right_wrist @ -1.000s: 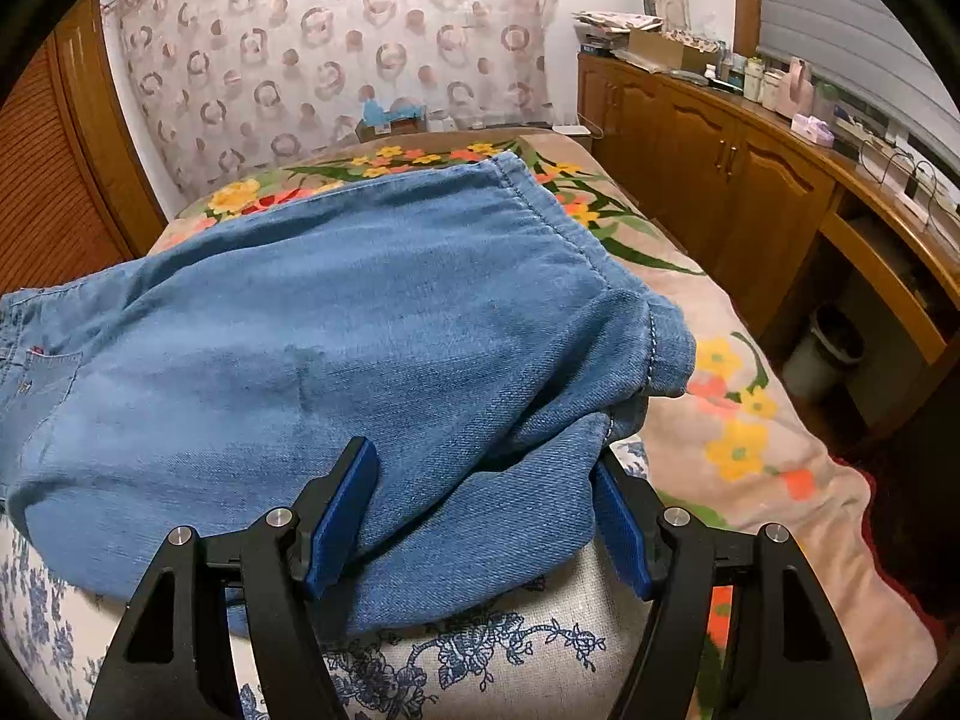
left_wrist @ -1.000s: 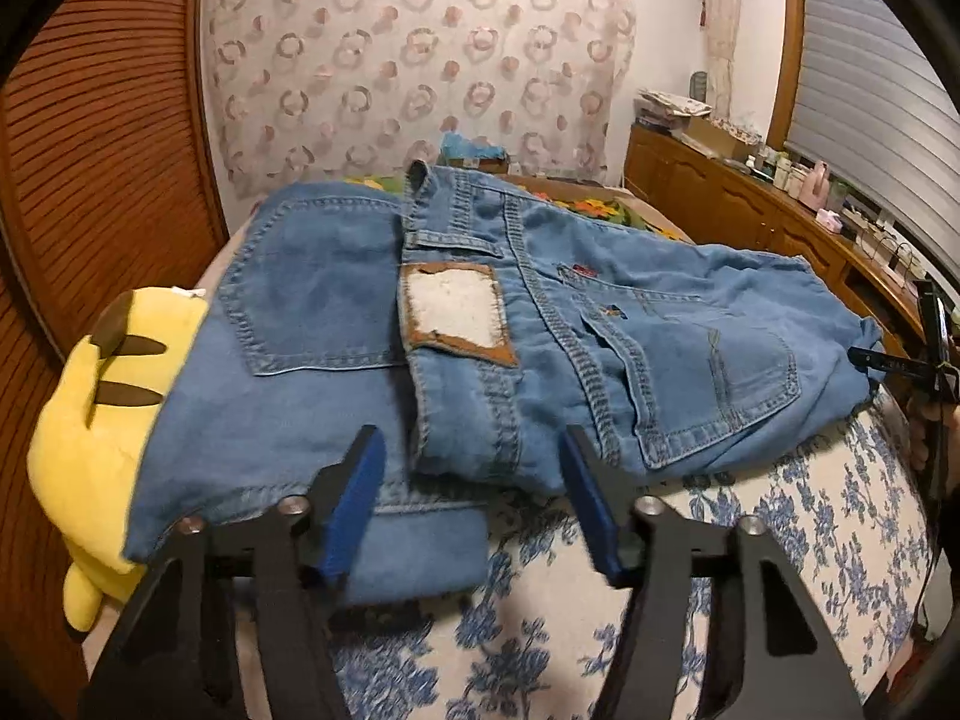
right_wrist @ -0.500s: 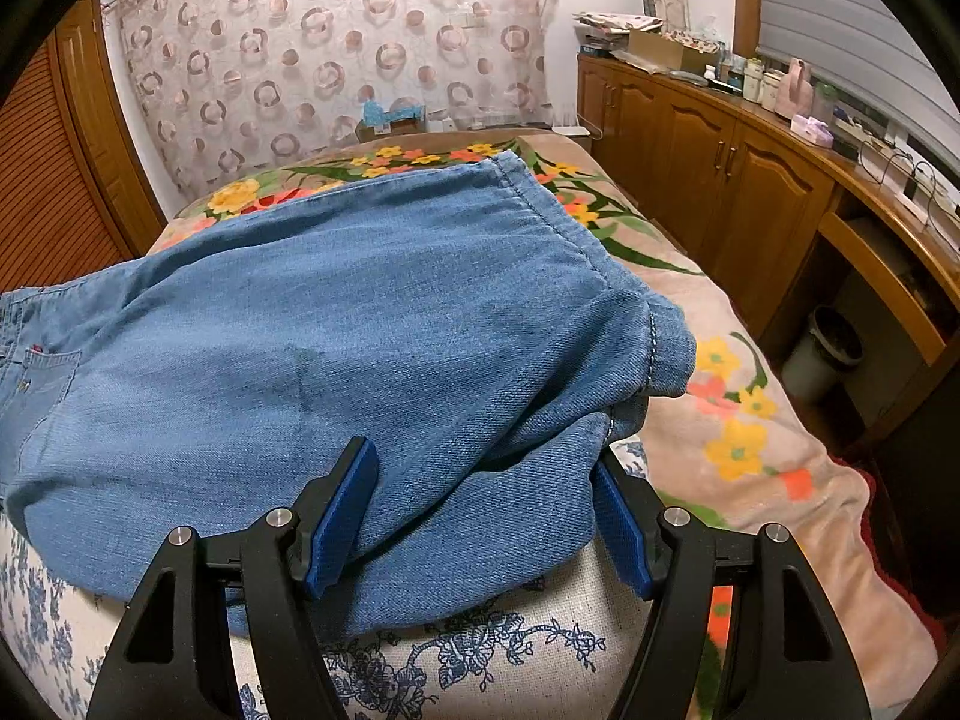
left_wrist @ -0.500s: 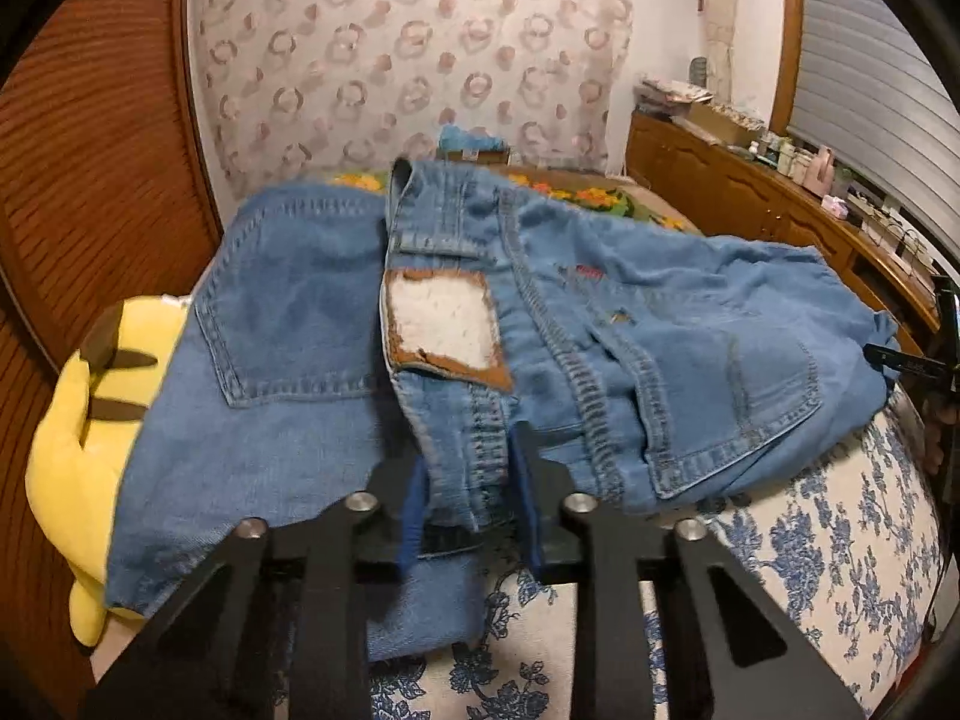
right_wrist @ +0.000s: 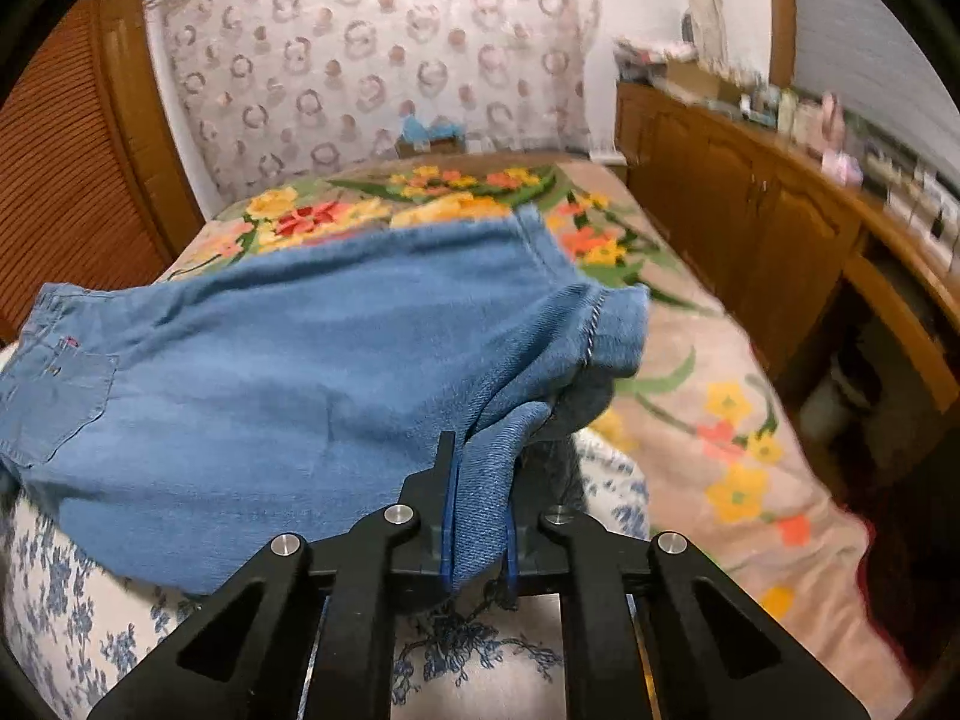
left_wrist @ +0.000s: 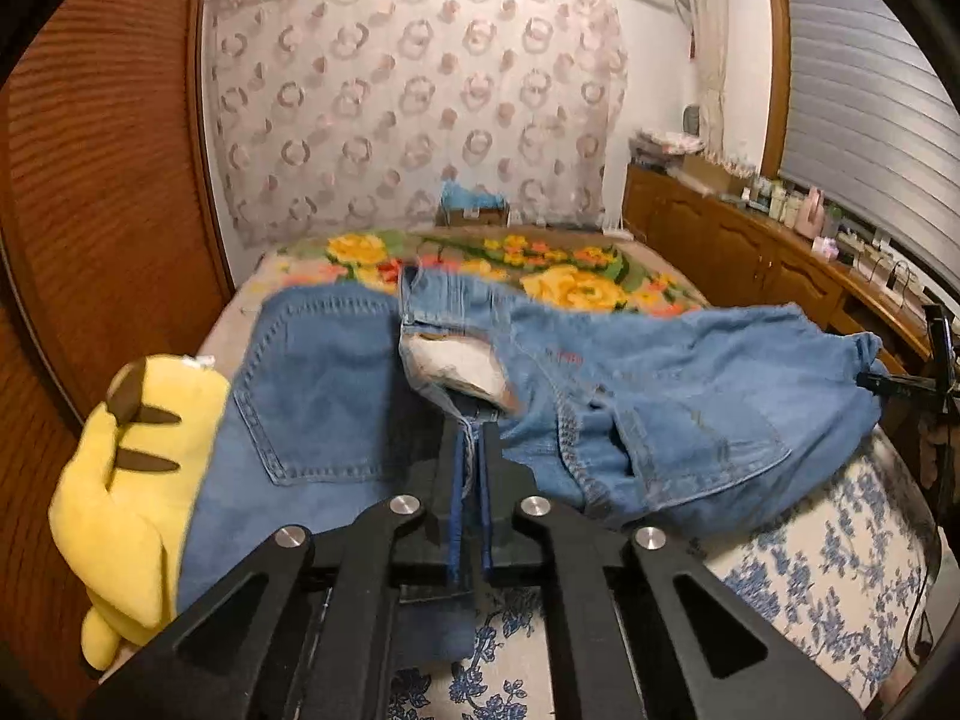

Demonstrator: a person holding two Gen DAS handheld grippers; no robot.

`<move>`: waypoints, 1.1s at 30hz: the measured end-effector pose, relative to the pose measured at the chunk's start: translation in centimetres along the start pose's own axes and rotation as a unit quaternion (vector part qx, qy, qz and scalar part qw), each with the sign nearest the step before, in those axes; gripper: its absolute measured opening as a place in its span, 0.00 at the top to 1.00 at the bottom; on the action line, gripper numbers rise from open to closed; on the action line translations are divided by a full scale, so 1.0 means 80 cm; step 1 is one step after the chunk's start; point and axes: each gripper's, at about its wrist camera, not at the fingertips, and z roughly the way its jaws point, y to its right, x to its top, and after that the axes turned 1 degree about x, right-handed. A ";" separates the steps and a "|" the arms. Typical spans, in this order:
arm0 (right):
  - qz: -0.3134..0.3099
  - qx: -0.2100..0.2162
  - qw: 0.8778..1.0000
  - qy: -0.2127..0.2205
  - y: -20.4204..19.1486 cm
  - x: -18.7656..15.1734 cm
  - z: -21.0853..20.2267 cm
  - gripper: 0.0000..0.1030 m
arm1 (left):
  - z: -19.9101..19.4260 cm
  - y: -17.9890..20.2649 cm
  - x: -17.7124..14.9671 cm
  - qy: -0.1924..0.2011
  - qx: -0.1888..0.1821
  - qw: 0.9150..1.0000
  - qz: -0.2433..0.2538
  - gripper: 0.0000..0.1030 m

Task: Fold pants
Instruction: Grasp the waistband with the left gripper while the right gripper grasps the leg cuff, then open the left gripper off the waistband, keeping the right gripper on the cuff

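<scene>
Blue denim pants [left_wrist: 678,396] lie folded on the bed, waist end with back pockets and a leather patch toward the left. My left gripper [left_wrist: 471,444] is shut on the waistband fold and lifts it off the bed. In the right wrist view the leg end of the pants [right_wrist: 312,372] is raised, and my right gripper [right_wrist: 477,480] is shut on a bunched fold of denim near the hem. The right gripper also shows at the right edge of the left wrist view [left_wrist: 936,378].
A yellow plush toy [left_wrist: 132,480] lies under the pants' left side. The bed has a blue floral sheet [left_wrist: 828,564] in front and a flowered blanket [right_wrist: 720,420] beyond. A wooden cabinet [right_wrist: 750,210] runs along the right; a wooden slatted wall [left_wrist: 90,180] stands at the left.
Both grippers have closed on the pants, the left first, then the right. Both have lifted the denim off the bed, and the far flowered blanket has come into view.
</scene>
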 end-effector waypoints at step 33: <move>-0.043 -0.006 0.999 -0.029 0.003 0.005 0.005 0.90 | 0.052 -0.019 -0.058 -0.076 -0.017 0.997 -0.023 0.57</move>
